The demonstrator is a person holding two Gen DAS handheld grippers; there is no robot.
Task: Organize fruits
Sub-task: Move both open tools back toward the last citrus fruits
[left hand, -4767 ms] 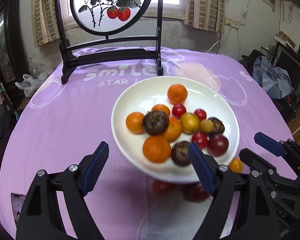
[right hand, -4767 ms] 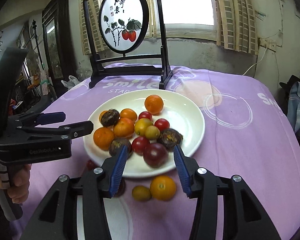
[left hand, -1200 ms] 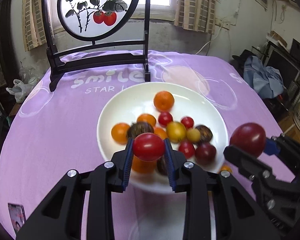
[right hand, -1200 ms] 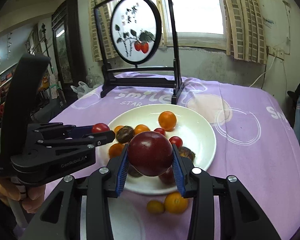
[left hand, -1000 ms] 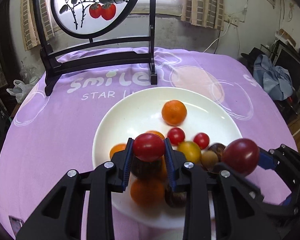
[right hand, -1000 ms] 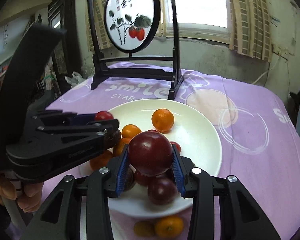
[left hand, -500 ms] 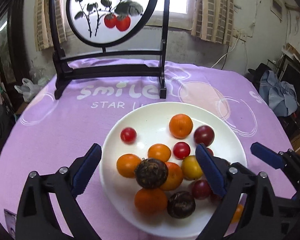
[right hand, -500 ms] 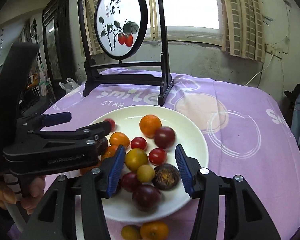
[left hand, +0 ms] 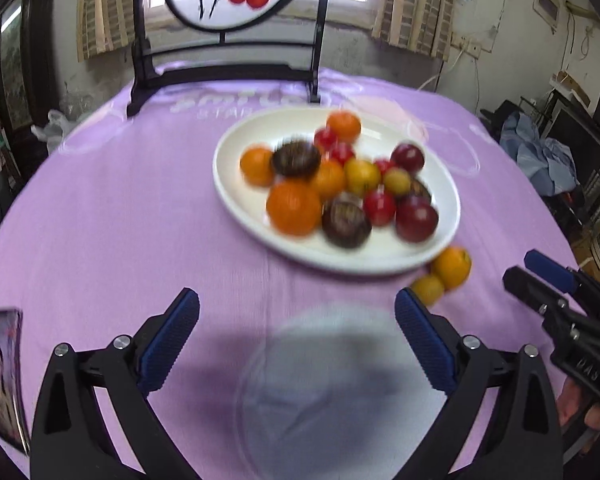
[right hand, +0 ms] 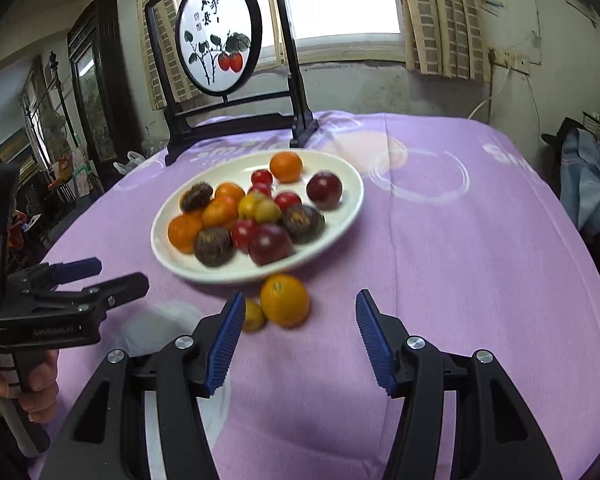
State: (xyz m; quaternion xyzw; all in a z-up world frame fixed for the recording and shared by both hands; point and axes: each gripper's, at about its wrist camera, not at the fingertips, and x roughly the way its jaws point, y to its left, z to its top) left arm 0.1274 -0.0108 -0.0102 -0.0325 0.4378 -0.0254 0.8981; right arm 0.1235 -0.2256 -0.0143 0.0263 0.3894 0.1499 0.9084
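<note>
The right gripper (right hand: 300,320), jaws just opening and empty, sits directly below the round orange citrus fruit (right hand: 285,299), probably nearest.

right hand-held gripper (right hand: 300,332): jaws just opening, empty | orange (right hand: 285,300): just ahead

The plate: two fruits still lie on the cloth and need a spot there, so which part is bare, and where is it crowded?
The white plate is bare along its far right side, beyond the dark red plum, and in a narrow strip near the front rim. Its middle and left are crowded with fruit. The orange and small yellow fruit lie just outside the near rim.
</note>
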